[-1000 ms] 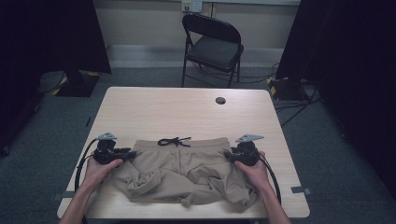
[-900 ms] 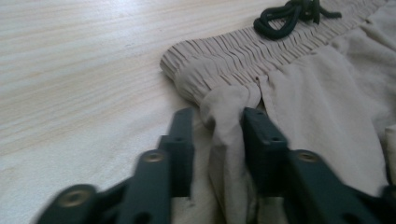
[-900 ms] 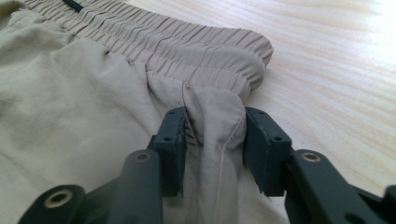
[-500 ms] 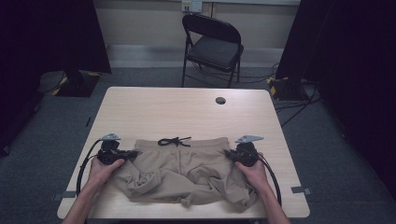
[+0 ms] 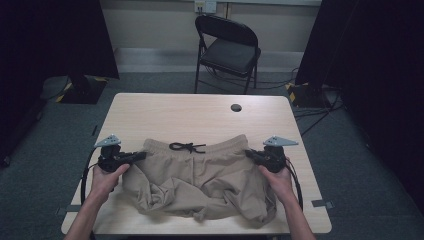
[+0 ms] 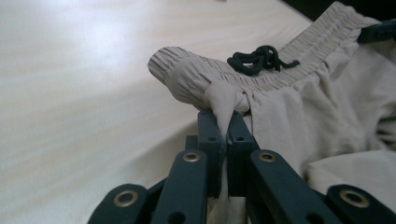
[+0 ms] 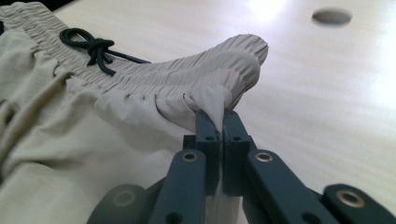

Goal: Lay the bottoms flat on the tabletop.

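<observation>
Shorts (image 5: pixel 200 180), tan, rumpled, black drawstring (image 5: pixel 187 147) knotted.

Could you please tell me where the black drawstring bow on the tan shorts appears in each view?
High view: drawstring bow centre, on the waistband between both claws.
Left gripper view: bow upper right.
Right gripper view: bow upper left.
Shared landmark: the gathered elastic waistband.

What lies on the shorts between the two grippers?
In the high view, the waistband with its black drawstring bow lies between the left gripper and the right gripper, both shut on the shorts.
</observation>
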Available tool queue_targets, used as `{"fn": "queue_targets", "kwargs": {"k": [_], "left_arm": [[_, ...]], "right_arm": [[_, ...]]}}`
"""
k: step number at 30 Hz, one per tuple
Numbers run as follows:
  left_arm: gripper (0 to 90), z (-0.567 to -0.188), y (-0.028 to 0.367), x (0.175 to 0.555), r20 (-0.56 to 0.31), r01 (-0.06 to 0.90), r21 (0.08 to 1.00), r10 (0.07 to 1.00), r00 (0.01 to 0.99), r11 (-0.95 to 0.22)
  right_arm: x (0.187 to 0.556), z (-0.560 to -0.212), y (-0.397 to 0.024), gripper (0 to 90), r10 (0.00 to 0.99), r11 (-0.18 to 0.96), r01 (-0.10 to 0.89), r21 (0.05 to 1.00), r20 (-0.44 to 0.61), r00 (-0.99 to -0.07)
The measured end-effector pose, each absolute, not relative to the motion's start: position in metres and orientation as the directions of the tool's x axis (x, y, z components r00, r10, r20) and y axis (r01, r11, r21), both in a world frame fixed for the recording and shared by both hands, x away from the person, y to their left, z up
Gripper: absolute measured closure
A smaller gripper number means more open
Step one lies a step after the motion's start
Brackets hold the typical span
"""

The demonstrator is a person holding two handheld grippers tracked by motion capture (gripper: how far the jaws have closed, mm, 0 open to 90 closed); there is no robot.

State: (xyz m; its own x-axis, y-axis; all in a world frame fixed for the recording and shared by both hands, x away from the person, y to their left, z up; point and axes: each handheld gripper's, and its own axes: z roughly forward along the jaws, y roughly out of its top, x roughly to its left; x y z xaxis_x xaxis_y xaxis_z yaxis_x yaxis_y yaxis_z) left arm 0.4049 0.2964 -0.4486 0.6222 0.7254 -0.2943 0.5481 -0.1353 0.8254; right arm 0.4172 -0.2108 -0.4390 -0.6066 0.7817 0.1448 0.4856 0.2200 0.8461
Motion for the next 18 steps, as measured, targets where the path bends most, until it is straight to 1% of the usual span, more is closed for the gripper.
{"fn": "queue_targets", "kwargs": {"k": [1,4,7,8,10,14,15,16,18], "left_arm": [[87.8,-0.438,0.295,0.403,-0.28,0.522,0.843,0.722,0.633,-0.132],[87.9,-0.422,0.291,0.402,-0.248,0.486,0.862,0.717,0.652,-0.144],[87.9,-0.403,0.29,0.403,-0.228,0.449,0.883,0.708,0.668,-0.139],[87.9,-0.403,0.29,0.403,-0.228,0.449,0.883,0.708,0.668,-0.139],[87.9,-0.387,0.288,0.402,-0.207,0.414,0.9,0.703,0.681,-0.135],[87.9,-0.367,0.286,0.402,-0.182,0.374,0.918,0.696,0.695,-0.133],[87.9,-0.367,0.286,0.402,-0.182,0.374,0.918,0.696,0.695,-0.133],[87.9,-0.362,0.286,0.403,-0.178,0.362,0.923,0.695,0.697,-0.127],[87.9,-0.347,0.287,0.404,-0.165,0.332,0.937,0.694,0.701,-0.111]], "right_arm": [[0.417,-0.434,-0.212,88.2,0.781,0.213,0.476,0.853,0.144,-0.608],[0.417,-0.42,-0.215,88.3,0.785,0.199,0.454,0.869,0.136,-0.604],[0.418,-0.405,-0.219,88.3,0.789,0.187,0.428,0.884,0.124,-0.602],[0.418,-0.405,-0.219,88.3,0.789,0.187,0.428,0.884,0.124,-0.602],[0.419,-0.389,-0.221,88.2,0.79,0.181,0.394,0.901,0.105,-0.604],[0.421,-0.368,-0.221,88.2,0.793,0.174,0.362,0.916,0.088,-0.602],[0.421,-0.363,-0.221,88.2,0.795,0.172,0.353,0.92,0.082,-0.601],[0.421,-0.363,-0.221,88.2,0.795,0.172,0.353,0.92,0.082,-0.601],[0.423,-0.348,-0.221,88.2,0.795,0.166,0.326,0.931,0.069,-0.602]]}}
